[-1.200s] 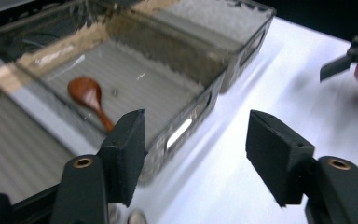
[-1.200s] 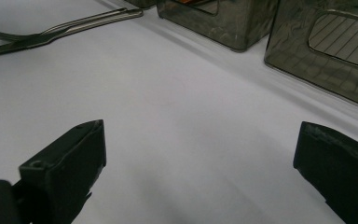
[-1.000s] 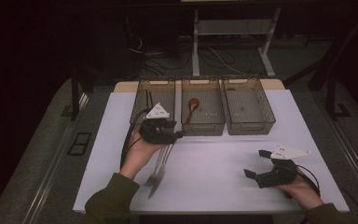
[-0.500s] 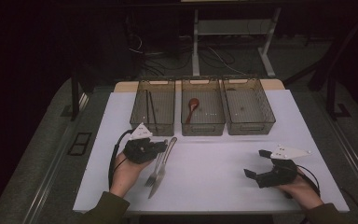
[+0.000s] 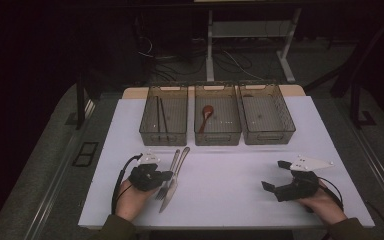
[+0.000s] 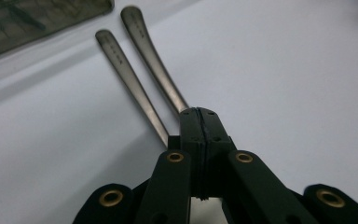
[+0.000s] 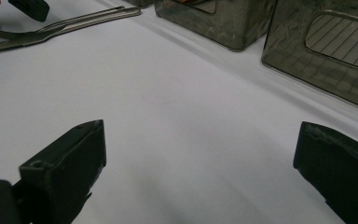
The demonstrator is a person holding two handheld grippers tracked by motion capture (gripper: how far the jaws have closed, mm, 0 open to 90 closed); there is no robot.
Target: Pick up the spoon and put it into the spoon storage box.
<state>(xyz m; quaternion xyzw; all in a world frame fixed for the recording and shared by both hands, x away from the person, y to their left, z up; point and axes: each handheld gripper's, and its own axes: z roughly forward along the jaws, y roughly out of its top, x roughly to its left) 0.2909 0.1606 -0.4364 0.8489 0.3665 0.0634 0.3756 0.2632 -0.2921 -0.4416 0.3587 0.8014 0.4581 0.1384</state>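
A fork (image 5: 167, 174) and a knife (image 5: 176, 176) lie side by side on the white table top (image 5: 230, 195), handles pointing toward the bins. My left gripper (image 5: 167, 175) rests at their left with its jaws shut, the tips over the fork's middle. In the left gripper view the closed jaws (image 6: 200, 116) hide where the fork handle (image 6: 126, 70) and knife handle (image 6: 151, 51) pass beneath; nothing shows between them. My right gripper (image 5: 275, 175) sits at the front right, open and empty, jaws wide apart (image 7: 200, 154).
Three clear bins stand in a row at the back: the left bin (image 5: 146, 125) holds dark chopsticks (image 5: 161, 116), the middle bin (image 5: 232, 125) a brown spoon (image 5: 207, 114), and the right bin (image 5: 287, 122) has nothing in it. Bare white surface spreads between the two grippers.
My left gripper has drawn back from the left bin toward the person and come down beside the fork and knife. The right gripper has stayed put.
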